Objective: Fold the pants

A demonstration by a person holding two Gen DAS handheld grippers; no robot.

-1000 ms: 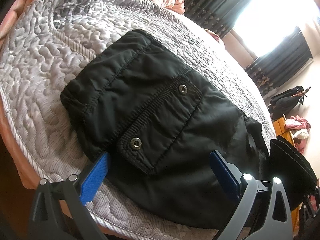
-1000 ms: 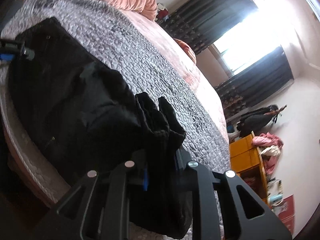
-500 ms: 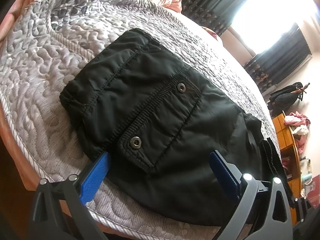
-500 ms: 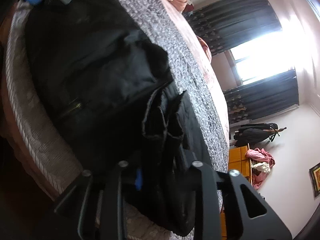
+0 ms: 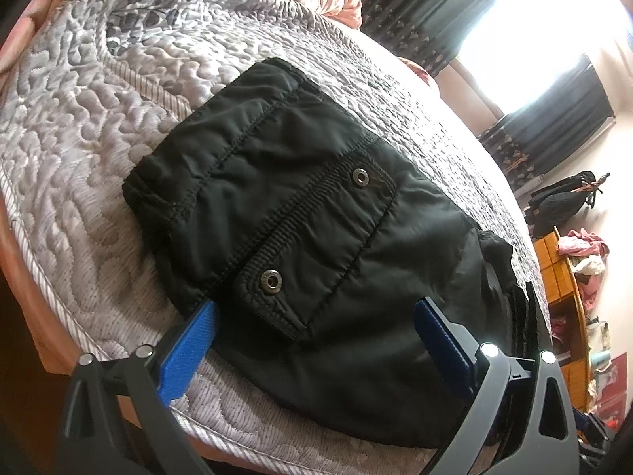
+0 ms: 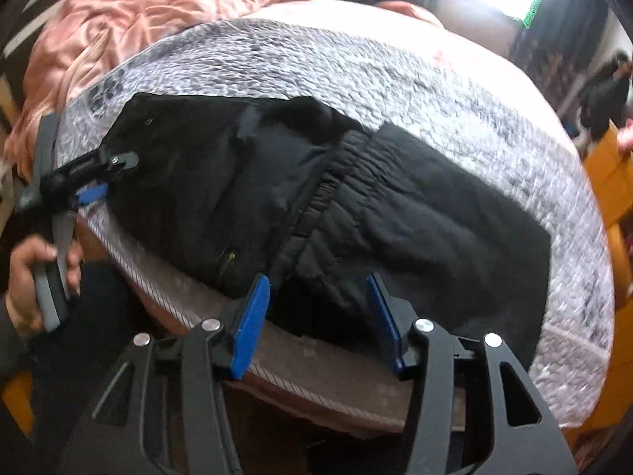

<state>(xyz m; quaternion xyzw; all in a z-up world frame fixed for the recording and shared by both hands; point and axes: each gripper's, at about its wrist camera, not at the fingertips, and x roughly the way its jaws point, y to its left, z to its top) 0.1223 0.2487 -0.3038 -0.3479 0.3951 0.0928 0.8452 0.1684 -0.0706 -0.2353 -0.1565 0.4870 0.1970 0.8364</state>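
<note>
1. On the grey quilted bedspread (image 5: 79, 150), close to the near edge of the bed, lie the black pants (image 5: 316, 237), folded into a thick bundle.
2. Seen from the left wrist, the bundle's top face carries a flap pocket (image 5: 316, 245) with two metal snaps (image 5: 271, 280), and a gathered hem sits at its far-left end.
3. From the right wrist, the elastic waistband (image 6: 336, 198) runs across the middle of the dark pile, with more black cloth (image 6: 455, 237) spread to its right and reaching the mattress edge.
4. Near the pocket end, the left gripper (image 5: 312, 336) hangs with its blue pads (image 5: 190, 344) spread wide. One pad sits just beside the bundle's near-left corner, the other over the cloth on the right; nothing is pinched between them.
5. Low at the bed's near edge, the right gripper (image 6: 320, 316) is likewise parted, its blue pads (image 6: 253, 316) standing either side of the waistband end without clamping it. This view is blurred.
6. At the left of the right-wrist view, the person's left hand (image 6: 35, 277) clasps the left tool's handle.
7. Beyond the quilt, a rumpled pink blanket (image 6: 138, 23) is heaped at the head of the bed.
8. Farther off, dark curtains (image 5: 554, 111) frame a bright window, with an orange shelf unit (image 5: 569, 308) along the wall.
</note>
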